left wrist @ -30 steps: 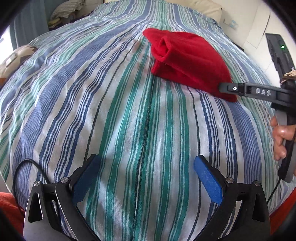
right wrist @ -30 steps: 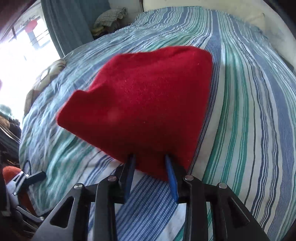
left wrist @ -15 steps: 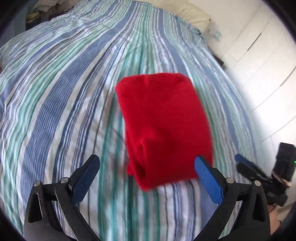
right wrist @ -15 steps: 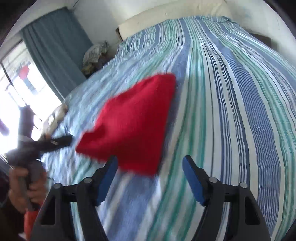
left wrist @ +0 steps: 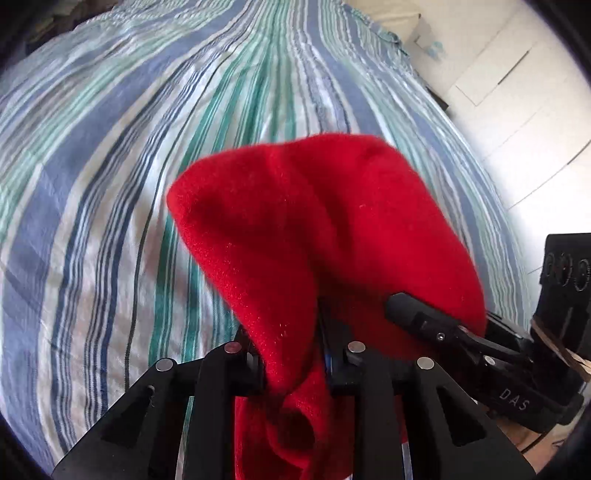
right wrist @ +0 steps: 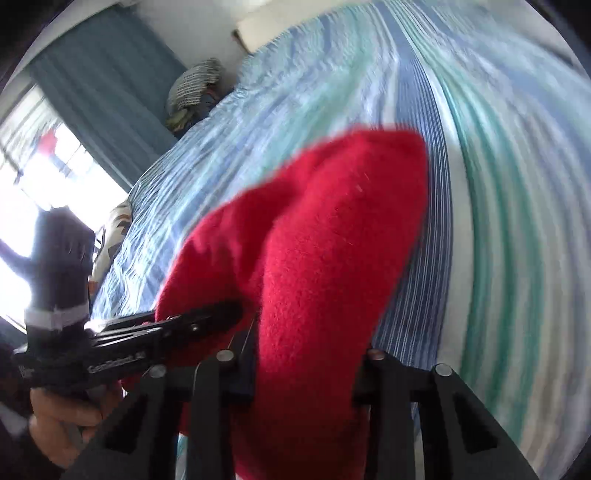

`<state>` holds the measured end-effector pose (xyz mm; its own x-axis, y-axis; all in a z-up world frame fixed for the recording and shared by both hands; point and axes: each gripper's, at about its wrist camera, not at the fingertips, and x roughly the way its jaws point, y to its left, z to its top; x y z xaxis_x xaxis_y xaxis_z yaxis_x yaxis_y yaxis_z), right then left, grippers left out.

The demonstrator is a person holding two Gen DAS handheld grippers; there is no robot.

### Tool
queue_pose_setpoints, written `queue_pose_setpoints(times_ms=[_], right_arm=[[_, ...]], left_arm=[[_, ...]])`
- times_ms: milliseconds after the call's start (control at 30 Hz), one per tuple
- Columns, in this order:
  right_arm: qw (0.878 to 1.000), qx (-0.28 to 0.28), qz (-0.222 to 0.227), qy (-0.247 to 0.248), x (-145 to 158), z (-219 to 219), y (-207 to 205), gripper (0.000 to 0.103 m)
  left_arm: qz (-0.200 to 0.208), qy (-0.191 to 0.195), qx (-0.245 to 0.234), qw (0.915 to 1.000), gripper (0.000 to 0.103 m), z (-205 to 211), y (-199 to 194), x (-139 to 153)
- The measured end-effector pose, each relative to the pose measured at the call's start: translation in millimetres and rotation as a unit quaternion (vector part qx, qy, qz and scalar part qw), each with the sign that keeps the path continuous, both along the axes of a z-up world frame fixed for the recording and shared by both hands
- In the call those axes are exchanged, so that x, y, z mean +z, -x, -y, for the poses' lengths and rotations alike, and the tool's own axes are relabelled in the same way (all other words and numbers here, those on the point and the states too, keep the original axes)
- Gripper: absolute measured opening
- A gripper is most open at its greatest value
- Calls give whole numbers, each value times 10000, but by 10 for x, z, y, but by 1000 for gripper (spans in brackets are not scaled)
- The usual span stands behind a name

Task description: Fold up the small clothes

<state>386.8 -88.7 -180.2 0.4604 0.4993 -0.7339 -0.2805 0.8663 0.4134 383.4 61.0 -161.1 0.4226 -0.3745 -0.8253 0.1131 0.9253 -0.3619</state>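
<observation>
A small red fleece garment point(left wrist: 314, 221) is lifted in a bunch above the striped bed cover point(left wrist: 147, 184). In the left wrist view my left gripper point(left wrist: 291, 354) is closing its jaws, and a fold of the red cloth is pinched between them. One finger of the right gripper point(left wrist: 417, 314) reaches into the cloth from the right. In the right wrist view my right gripper point(right wrist: 308, 354) is closing too, with a thick wad of the red garment point(right wrist: 332, 240) filling the gap. The left gripper's fingers point(right wrist: 207, 317) and the hand point(right wrist: 62, 417) holding it come in from the left.
The striped cover point(right wrist: 498, 184) spreads across the whole bed. A cream pillow point(left wrist: 384, 14) lies at its head, and white cupboard doors point(left wrist: 517, 92) stand to the right. A blue curtain point(right wrist: 103, 74), a bright window point(right wrist: 33, 166) and a heap of clothes point(right wrist: 195, 92) are on the left.
Both grippers let the garment lie on the bed, then came in on its near edge. Both have closed on it and lifted it into a bunch.
</observation>
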Motion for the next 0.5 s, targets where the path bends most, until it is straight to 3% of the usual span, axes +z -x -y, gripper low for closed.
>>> queue_pose_setpoints(times_ms=[167,267,333,400,433,500], right_arm=[[9897,187,1391,292,1205,126,141,31],[9849,145,1706,253,1712,297,116,33],[9872,30,1578,240,1750,411,63,37],[9928,-74,1160,298,1547,506,-14,51],[9961,-164,790,355,1333,591,-26,66],[9972,-404,70,622,876,788,87,70]], left_arm=[[1279,402,-128,9909,22,153,136,1089],[1563,517,-255,9860,27,219,139,1494],[1371,413,-317,9892,37,329,104,1429],[915,193,-264,9953,66,377,95,1109],[665,-41,-176,9976,66,401,130,879],[203,-671,-55,9975,64,364,383,394]])
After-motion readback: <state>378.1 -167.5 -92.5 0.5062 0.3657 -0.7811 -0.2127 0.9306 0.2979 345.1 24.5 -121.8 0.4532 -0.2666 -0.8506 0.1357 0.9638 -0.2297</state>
